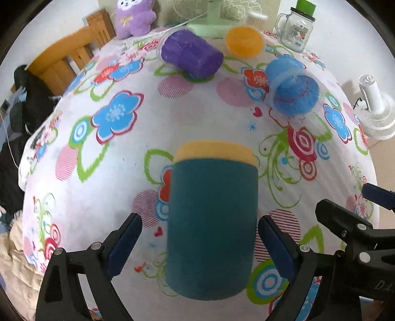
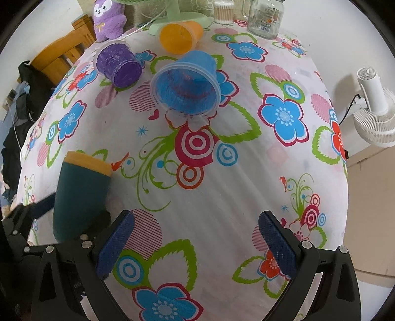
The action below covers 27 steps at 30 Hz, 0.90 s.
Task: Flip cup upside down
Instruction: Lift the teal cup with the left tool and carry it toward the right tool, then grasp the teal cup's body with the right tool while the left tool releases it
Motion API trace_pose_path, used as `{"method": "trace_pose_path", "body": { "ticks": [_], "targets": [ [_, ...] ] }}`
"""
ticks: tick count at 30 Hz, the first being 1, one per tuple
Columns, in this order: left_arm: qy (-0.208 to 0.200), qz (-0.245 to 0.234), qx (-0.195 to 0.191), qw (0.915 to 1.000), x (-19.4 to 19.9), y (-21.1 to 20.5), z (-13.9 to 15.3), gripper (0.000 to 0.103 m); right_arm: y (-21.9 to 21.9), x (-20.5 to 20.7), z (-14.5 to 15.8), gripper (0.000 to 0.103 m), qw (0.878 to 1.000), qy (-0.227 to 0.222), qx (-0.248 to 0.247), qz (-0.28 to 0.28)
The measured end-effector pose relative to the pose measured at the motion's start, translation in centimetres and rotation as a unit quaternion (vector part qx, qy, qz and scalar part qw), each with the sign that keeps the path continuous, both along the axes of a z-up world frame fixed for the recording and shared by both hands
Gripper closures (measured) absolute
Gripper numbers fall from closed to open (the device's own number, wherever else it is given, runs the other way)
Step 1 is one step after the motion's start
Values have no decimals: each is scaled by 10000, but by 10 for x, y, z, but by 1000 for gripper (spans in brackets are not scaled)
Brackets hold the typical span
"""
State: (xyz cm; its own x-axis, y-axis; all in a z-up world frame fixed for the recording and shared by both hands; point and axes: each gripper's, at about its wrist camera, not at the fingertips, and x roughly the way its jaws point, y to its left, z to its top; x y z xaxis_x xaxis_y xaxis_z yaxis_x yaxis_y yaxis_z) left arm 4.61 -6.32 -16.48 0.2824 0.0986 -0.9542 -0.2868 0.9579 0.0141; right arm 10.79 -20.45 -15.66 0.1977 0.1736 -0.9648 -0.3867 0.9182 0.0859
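A dark teal cup with a yellow band at its far end (image 1: 211, 222) sits between the fingers of my left gripper (image 1: 200, 244). The jaws are open, with gaps on both sides of the cup. The same cup shows at the left of the right wrist view (image 2: 81, 197), with the left gripper's finger beside it. My right gripper (image 2: 196, 244) is open and empty over the flowered tablecloth (image 2: 246, 172). The cup's image is blurred.
A blue cup (image 1: 292, 91) (image 2: 186, 84), a purple cup (image 1: 191, 54) (image 2: 118, 65) and an orange cup (image 1: 244, 40) (image 2: 180, 35) lie on their sides farther back. A glass jar (image 1: 296, 27), a plush toy (image 1: 134, 17), a green fan base (image 2: 172, 17) and a white fan (image 2: 372, 108) stand around.
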Motion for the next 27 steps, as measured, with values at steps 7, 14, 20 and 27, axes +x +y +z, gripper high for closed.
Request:
{"method": "trace_pose_path", "body": {
  "ticks": [7,14,20,27],
  "targets": [
    [-102,-410,57,9991,-6,5,22,7,1,-5,14,1,9997,-59,162,-154],
    [-258,-999,82,9946,-20,26,48,7,12,-22,35,2,9983,-230,265,-457],
    [-342,-1461,-125,9886,-27,53,59,7,32,-50,51,2,9948,-592,212,-805],
    [-390,-2347,-81,9712,-34,81,60,7,50,-86,60,2,9807,-916,622,-1610]
  ]
}}
